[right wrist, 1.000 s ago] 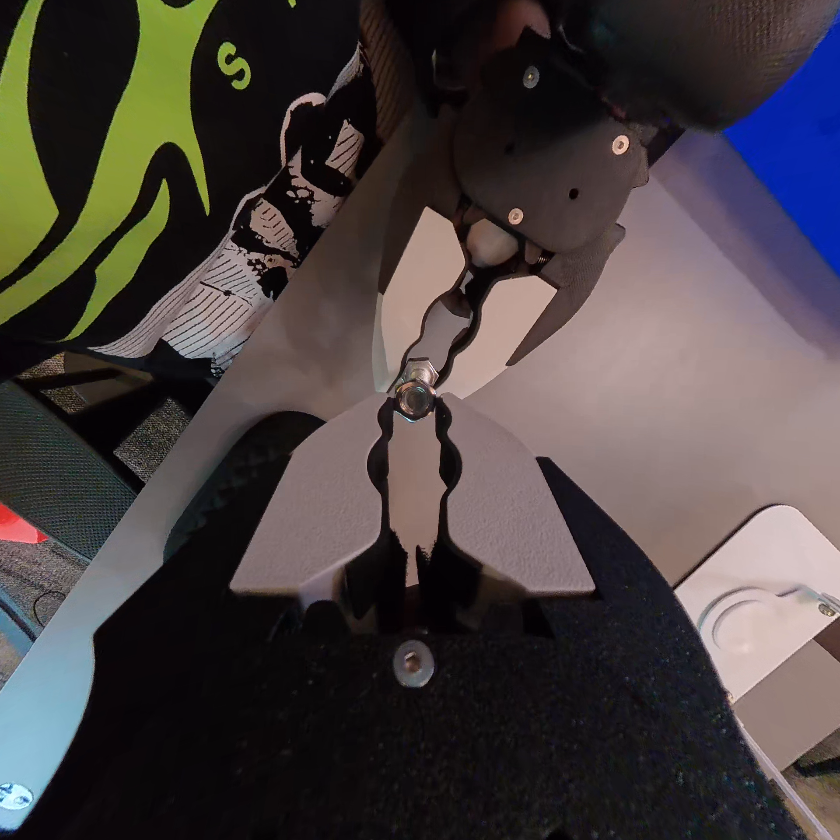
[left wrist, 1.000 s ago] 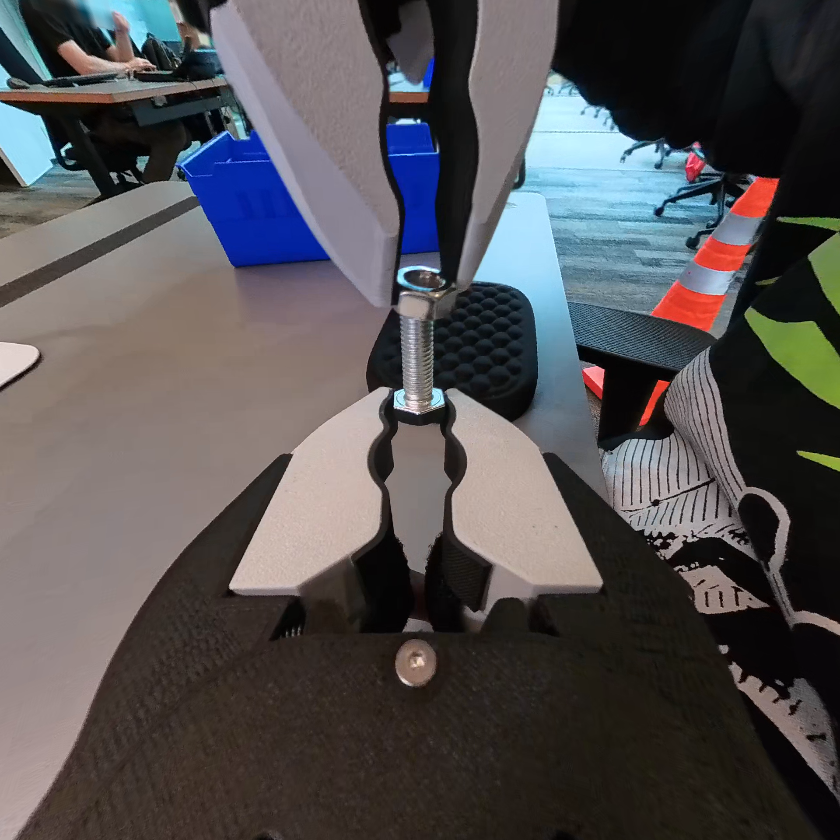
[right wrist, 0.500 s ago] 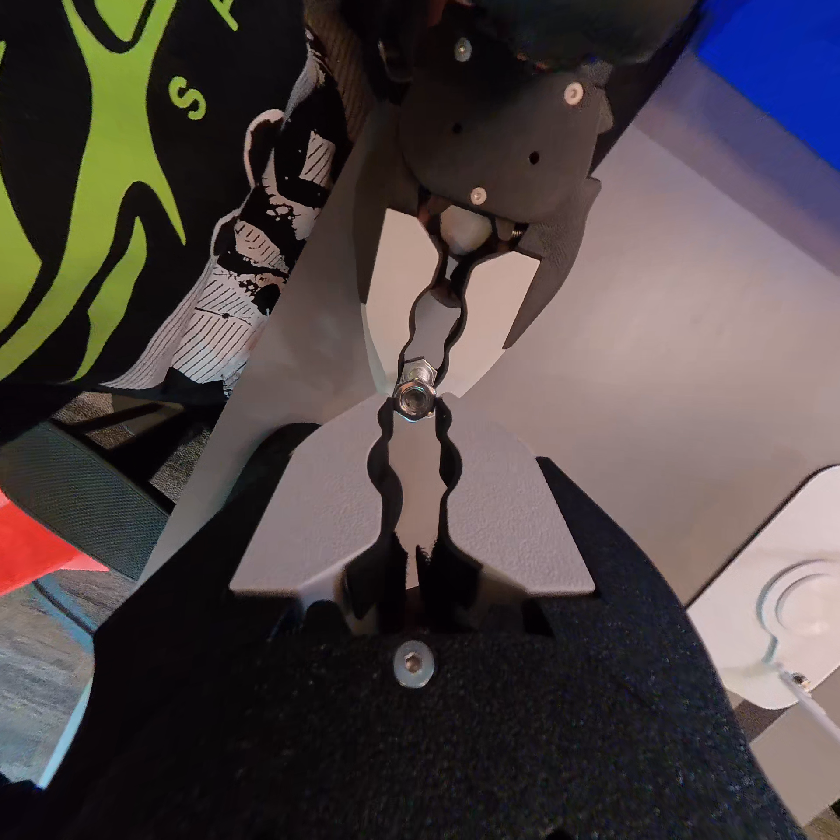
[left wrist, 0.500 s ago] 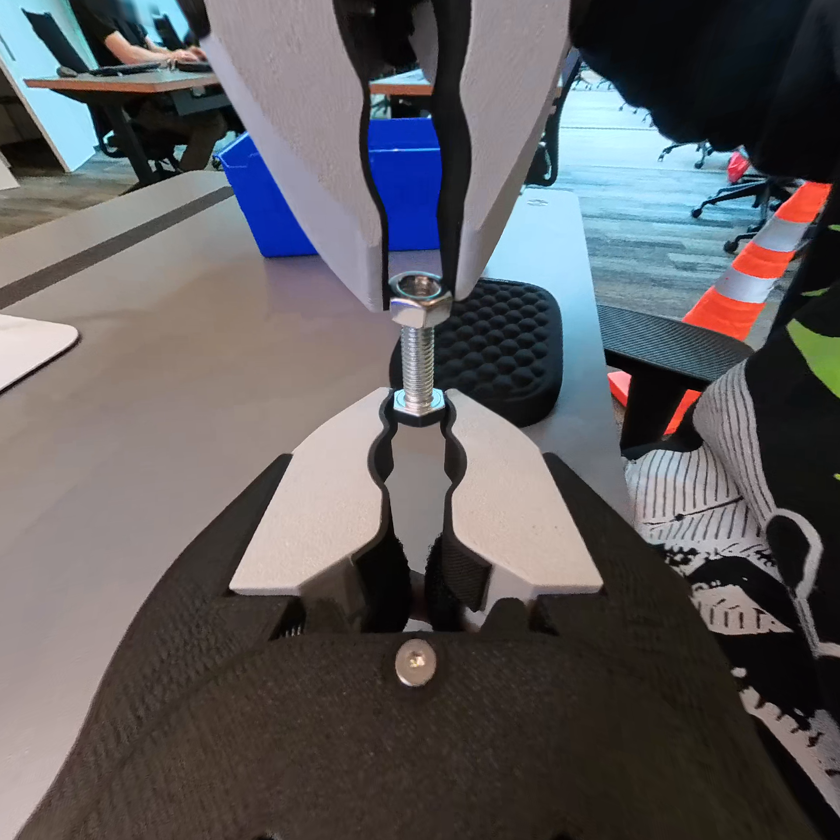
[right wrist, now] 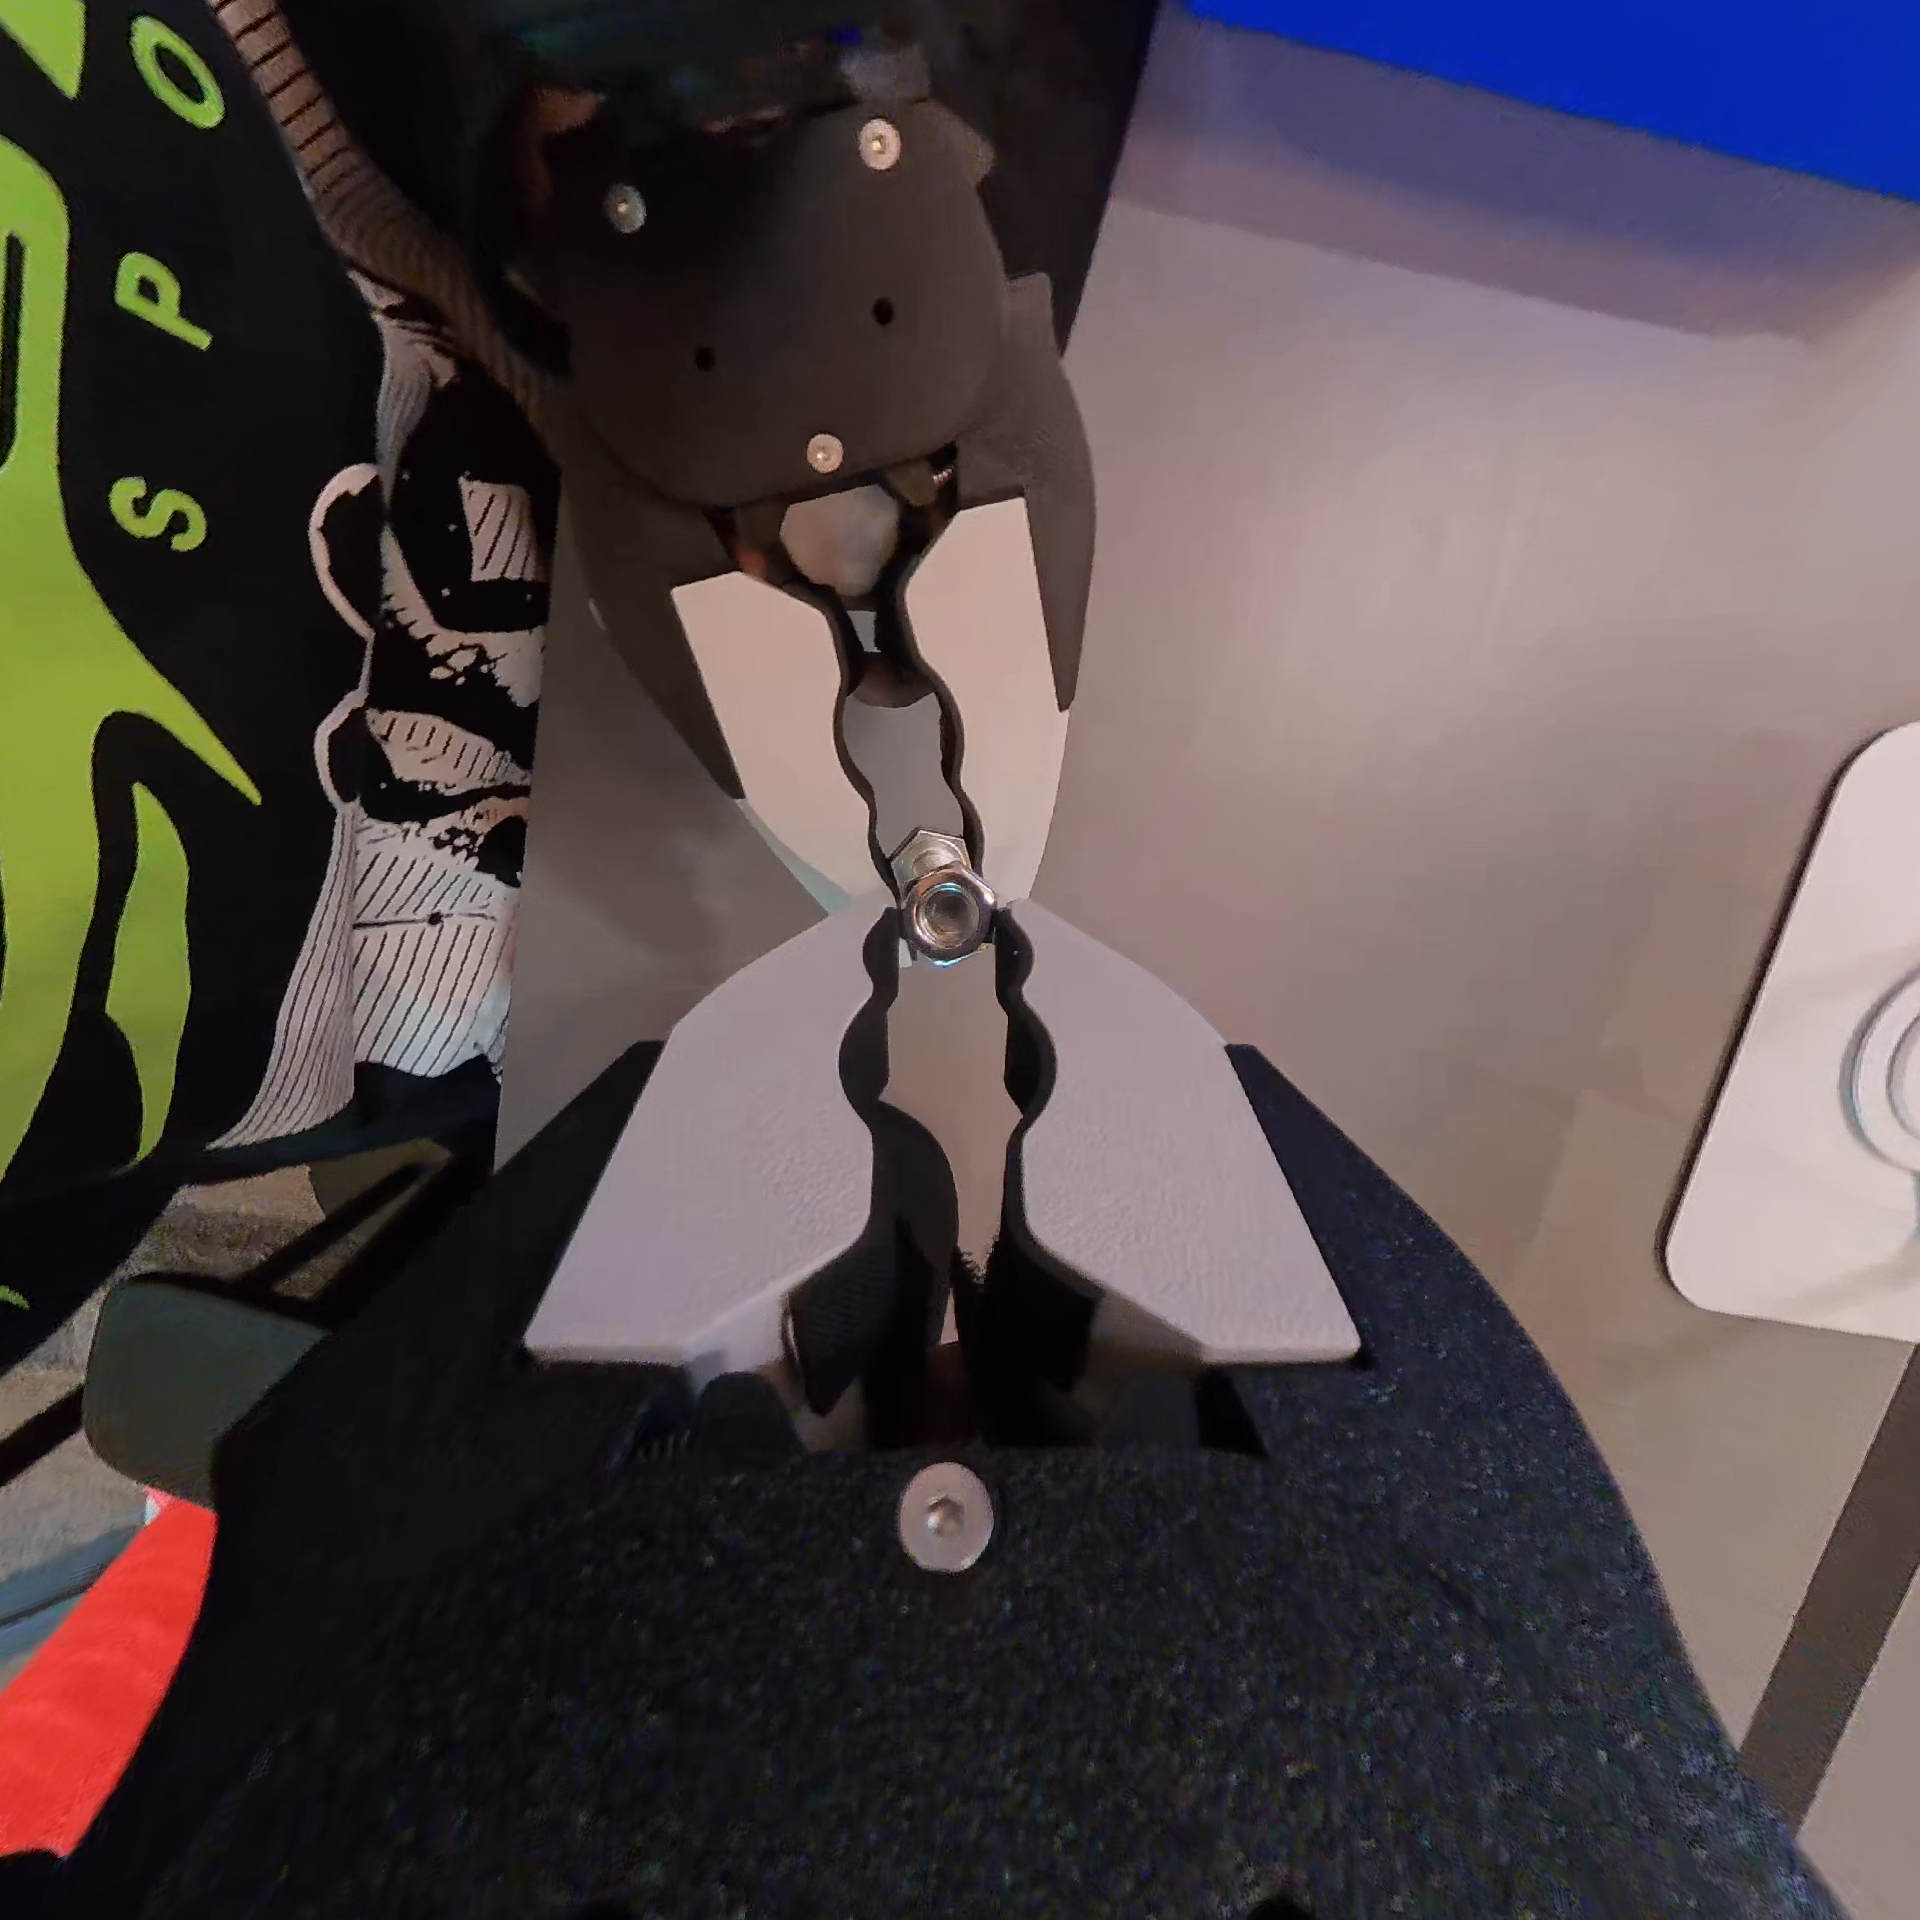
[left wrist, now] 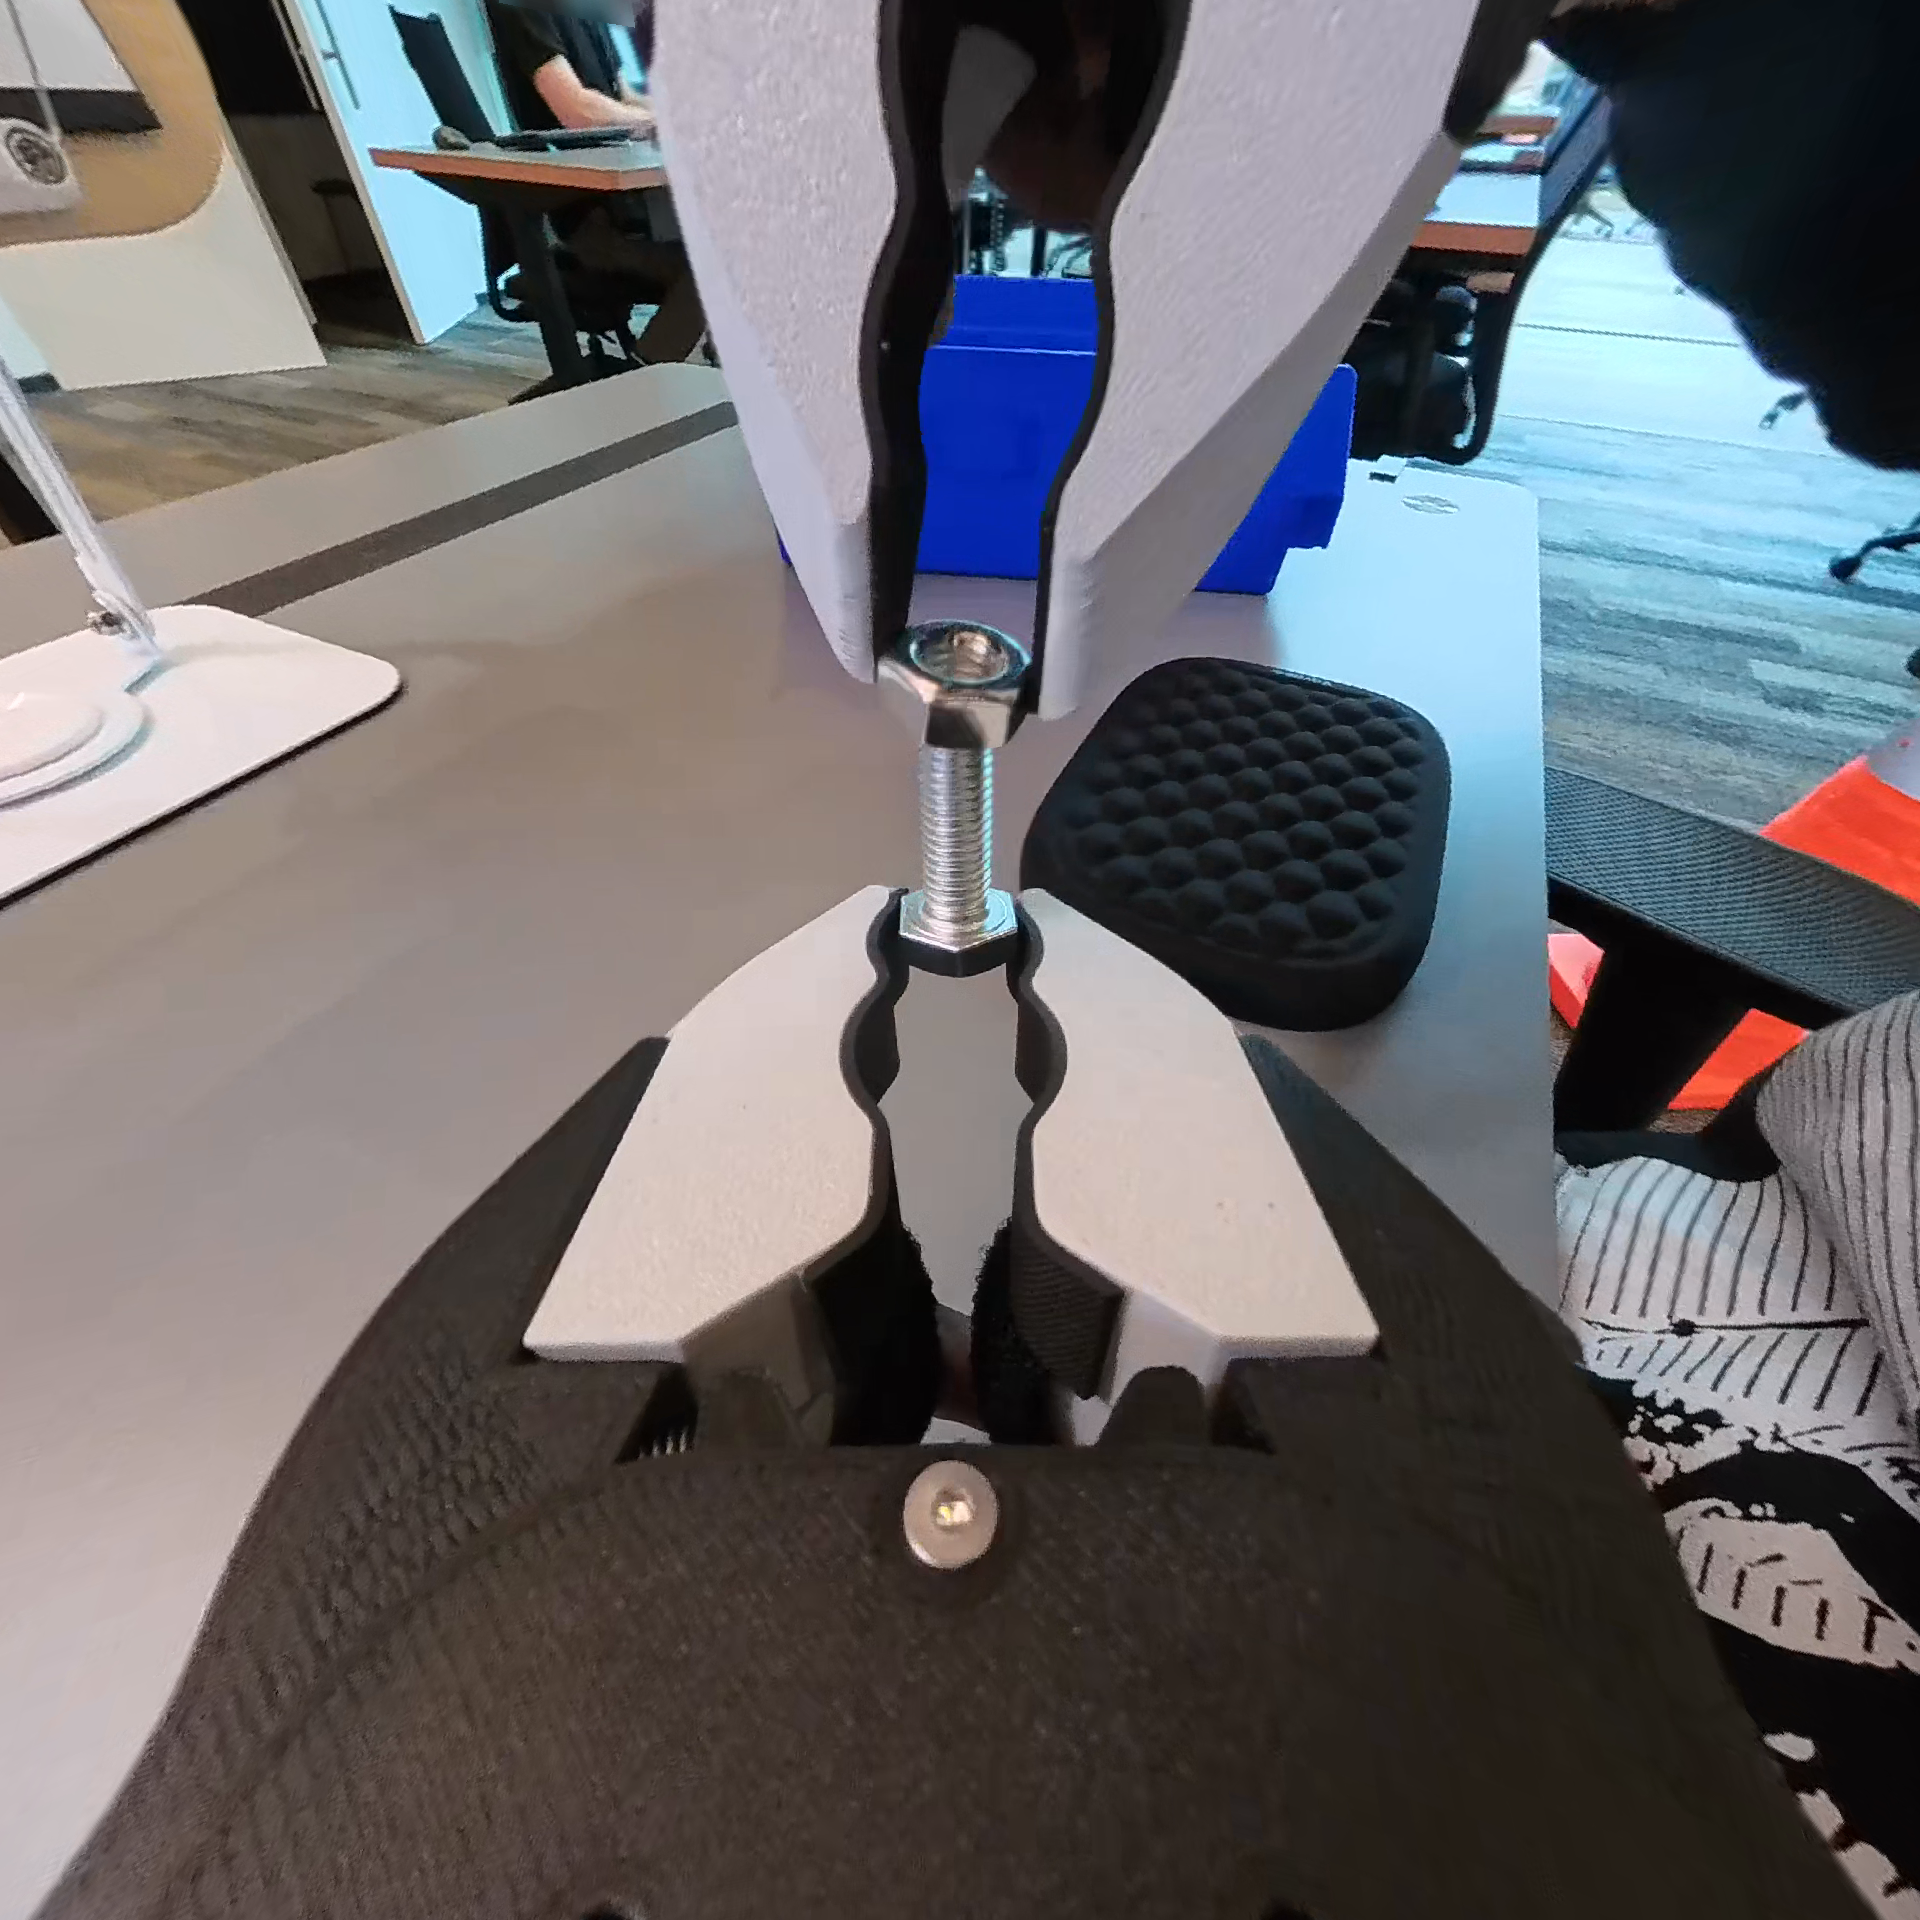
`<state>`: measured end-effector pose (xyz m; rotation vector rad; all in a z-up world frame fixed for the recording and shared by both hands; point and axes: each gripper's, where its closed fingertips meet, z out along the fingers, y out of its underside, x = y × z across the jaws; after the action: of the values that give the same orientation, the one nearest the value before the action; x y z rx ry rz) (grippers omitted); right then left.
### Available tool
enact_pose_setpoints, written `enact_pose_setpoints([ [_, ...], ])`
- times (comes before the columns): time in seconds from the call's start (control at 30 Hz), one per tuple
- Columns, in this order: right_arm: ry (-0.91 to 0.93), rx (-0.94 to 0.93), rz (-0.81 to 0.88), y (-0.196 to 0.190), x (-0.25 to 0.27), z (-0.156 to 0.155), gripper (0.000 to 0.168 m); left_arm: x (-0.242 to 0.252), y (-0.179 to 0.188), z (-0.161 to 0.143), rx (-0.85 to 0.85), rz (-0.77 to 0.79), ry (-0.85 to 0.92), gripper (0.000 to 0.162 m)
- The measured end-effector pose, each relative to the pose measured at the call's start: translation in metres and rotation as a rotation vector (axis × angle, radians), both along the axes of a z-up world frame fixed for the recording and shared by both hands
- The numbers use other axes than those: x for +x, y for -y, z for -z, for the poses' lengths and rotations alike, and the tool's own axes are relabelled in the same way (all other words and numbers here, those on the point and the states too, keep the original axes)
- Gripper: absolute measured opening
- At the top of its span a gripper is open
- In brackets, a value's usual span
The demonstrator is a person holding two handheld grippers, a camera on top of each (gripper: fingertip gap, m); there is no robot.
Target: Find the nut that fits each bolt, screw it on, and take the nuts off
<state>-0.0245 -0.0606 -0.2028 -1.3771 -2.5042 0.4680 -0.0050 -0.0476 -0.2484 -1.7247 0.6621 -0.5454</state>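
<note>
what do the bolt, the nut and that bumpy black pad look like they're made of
Bolt and nut: bright plated steel by the look, given their mirror-like silver glints. Bumpy black pad: probably soft rubber or foam; matte, dimpled surface without shine.

A grey table (left wrist: 436, 935) with a dark stripe (left wrist: 468, 514) along it carries three things: a blue bin (left wrist: 1278, 499) at the far edge, a black bumpy pad (left wrist: 1236, 831) near the right edge, and a white flat base plate (left wrist: 208, 707) on the left.

Wrist cams face opposite ways, close-up, share bolt (left wrist: 954, 831).
</note>
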Motion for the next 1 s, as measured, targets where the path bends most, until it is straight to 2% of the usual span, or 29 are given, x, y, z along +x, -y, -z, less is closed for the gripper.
enact_pose_setpoints([
  [0.13,-0.009,0.003,0.057,-0.0020,-0.0013,0.0014,0.018,-0.0019,-0.0015,0.0020,-0.009,-0.010,-0.008,0.018],
  [0.53,-0.063,-0.107,0.005,0.0046,0.0000,-0.0058,0.018,0.0012,0.0019,-0.0059,0.048,0.026,0.014,0.018],
  [1.0,-0.066,-0.108,0.002,0.0039,0.0008,-0.0025,0.019,0.0017,0.0014,-0.0040,0.027,0.030,0.022,0.018],
])
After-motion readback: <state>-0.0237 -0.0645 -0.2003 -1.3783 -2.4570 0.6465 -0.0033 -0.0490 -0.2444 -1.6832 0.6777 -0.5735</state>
